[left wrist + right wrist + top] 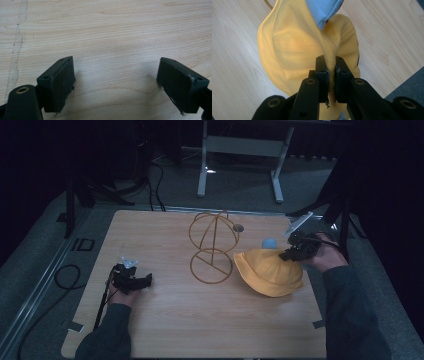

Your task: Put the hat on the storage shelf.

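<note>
1. The yellow hat [268, 271] is seen on the bench [175, 320] near its right edge, its brim spread on the wood and one side of the cloth drawn up into a peak.
2. That peak is pinched by the right tongs [331, 75]: in the right gripper view the two black jaws are closed tight on a fold of yellow fabric, with a blue patch [322, 11] of the hat's lining showing above it.
3. In the high view the right tongs [290, 253] are held over the hat's far right side, so the hat hangs down and leftward from the grip, towards the middle of the bench.
4. A wire stand [212, 247], a round cage on a ring base, is standing just left of the hat, near the bench's centre; the brim is close to the ring, though contact cannot be judged.
5. The relation that matters: the stand lies to the left of the held hat, and the right hand is by far the nearer one.
6. The left tongs [145, 281] are rested near the left edge, well apart from hat and stand; in the left gripper view they [117, 82] are spread wide over bare wood, nothing between them.
7. A lift and carry leftward onto the cage is judged the likely next move.
</note>
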A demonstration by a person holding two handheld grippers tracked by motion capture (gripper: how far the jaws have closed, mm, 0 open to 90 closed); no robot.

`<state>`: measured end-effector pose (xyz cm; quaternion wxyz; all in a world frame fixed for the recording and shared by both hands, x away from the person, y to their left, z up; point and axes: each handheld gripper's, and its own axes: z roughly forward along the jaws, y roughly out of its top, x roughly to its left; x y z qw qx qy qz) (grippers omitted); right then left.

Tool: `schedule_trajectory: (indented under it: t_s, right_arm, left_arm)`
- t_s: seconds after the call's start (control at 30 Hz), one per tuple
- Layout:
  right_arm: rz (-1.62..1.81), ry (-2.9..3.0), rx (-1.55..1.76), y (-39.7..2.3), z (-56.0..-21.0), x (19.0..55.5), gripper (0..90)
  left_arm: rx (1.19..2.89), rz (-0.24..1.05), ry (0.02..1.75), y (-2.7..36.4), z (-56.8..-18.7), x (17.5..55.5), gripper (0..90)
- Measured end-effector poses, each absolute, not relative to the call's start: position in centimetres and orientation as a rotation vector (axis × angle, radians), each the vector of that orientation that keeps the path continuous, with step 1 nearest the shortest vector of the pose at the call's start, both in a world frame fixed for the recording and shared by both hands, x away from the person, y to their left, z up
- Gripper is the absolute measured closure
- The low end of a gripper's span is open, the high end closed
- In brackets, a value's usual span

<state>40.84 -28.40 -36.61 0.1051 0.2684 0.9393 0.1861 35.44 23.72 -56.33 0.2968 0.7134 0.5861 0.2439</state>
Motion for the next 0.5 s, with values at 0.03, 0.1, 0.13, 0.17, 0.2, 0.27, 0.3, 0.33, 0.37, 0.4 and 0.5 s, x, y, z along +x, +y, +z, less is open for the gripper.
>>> schedule_trajectory:
  t_s: [0.03,0.1,0.13,0.17,0.2,0.27,0.3,0.33,0.37,0.4,0.5]
  right_arm:
    - [0.562,2.766,0.793,-28.5,-36.5,40.9,83.9]
    - [0.578,2.757,0.797,-28.7,-36.2,40.9,83.9]
    - [0.584,2.755,0.796,-28.7,-36.0,40.9,83.9]
    - [0.588,2.751,0.798,-28.8,-35.9,40.8,83.9]
    - [0.592,2.748,0.8,-28.8,-35.7,40.8,83.9]
    - [0.61,2.74,0.802,-29.0,-35.5,40.8,83.9]
    - [0.621,2.736,0.804,-29.1,-35.4,40.8,83.9]
    - [0.628,2.732,0.812,-29.2,-35.2,40.7,83.9]
    - [0.638,2.725,0.819,-29.3,-35.1,40.7,83.9]
    - [0.645,2.721,0.824,-29.5,-35.0,40.8,83.9]
    - [0.662,2.708,0.827,-29.8,-34.7,40.7,83.9]
  left_arm:
    - [1.897,0.649,1.558,23.7,-56.3,35.4,15.2]
    - [1.897,0.649,1.558,23.7,-56.3,35.4,15.2]
    - [1.897,0.649,1.558,23.7,-56.3,35.4,15.2]
    - [1.896,0.649,1.558,23.7,-56.3,35.4,15.2]
    - [1.897,0.649,1.558,23.7,-56.3,35.4,15.2]
    - [1.897,0.649,1.558,23.7,-56.3,35.4,15.2]
    - [1.897,0.649,1.558,23.7,-56.3,35.4,15.2]
    - [1.897,0.649,1.558,23.7,-56.3,35.4,15.2]
    - [1.896,0.649,1.558,23.7,-56.3,35.4,15.2]
    - [1.897,0.649,1.558,23.7,-56.3,35.4,15.2]
    - [1.897,0.648,1.558,23.7,-56.3,35.4,15.2]
